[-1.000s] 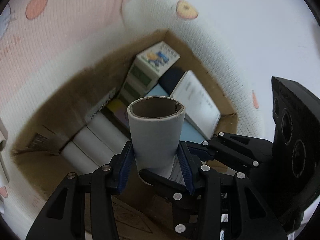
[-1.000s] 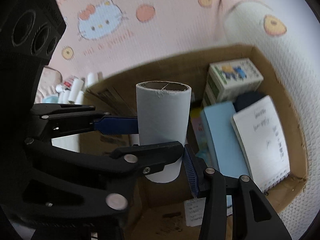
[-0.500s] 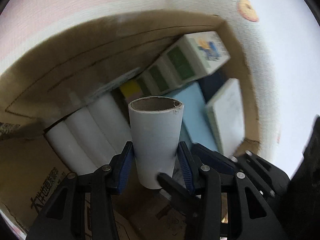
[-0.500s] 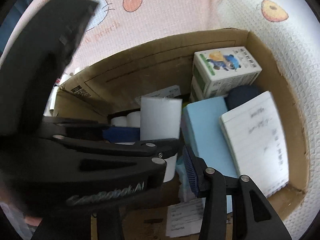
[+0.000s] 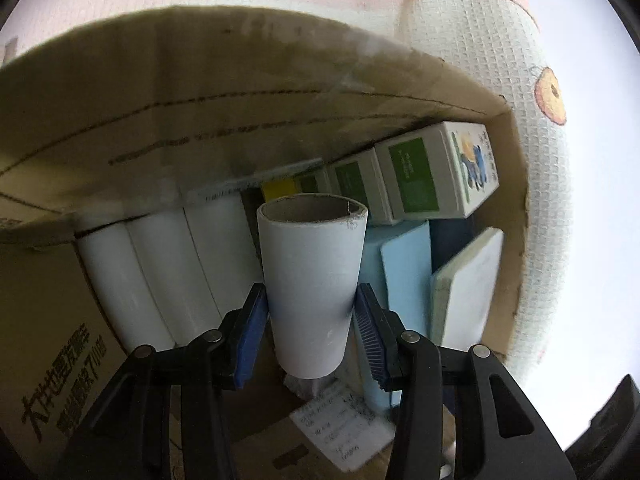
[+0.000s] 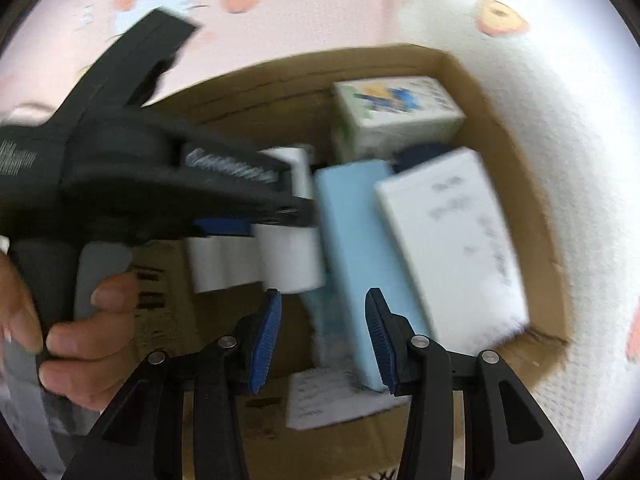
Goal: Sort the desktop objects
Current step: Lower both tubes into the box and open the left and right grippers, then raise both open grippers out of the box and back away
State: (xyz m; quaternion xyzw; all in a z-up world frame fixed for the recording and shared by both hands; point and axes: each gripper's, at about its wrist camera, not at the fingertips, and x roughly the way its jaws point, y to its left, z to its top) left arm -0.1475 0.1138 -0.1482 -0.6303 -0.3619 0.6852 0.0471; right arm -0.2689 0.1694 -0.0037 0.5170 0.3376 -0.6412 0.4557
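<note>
left gripper (image 5: 310,330) | lowered tube (image 5: 312,280) into box (image 5: 200,92) | right gripper (image 6: 322,336) released (jaws just narrowed, empty)

Matt paper tube (image 5: 312,280), rough cardboard box (image 5: 200,100)

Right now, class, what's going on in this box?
A person is sorting things into a cardboard box. The left gripper grips a white paper tube inside it, beside three white rolls lying there. The right gripper, whose jaws have just been closing, holds nothing and hangs over the blue box and notepad.
</note>
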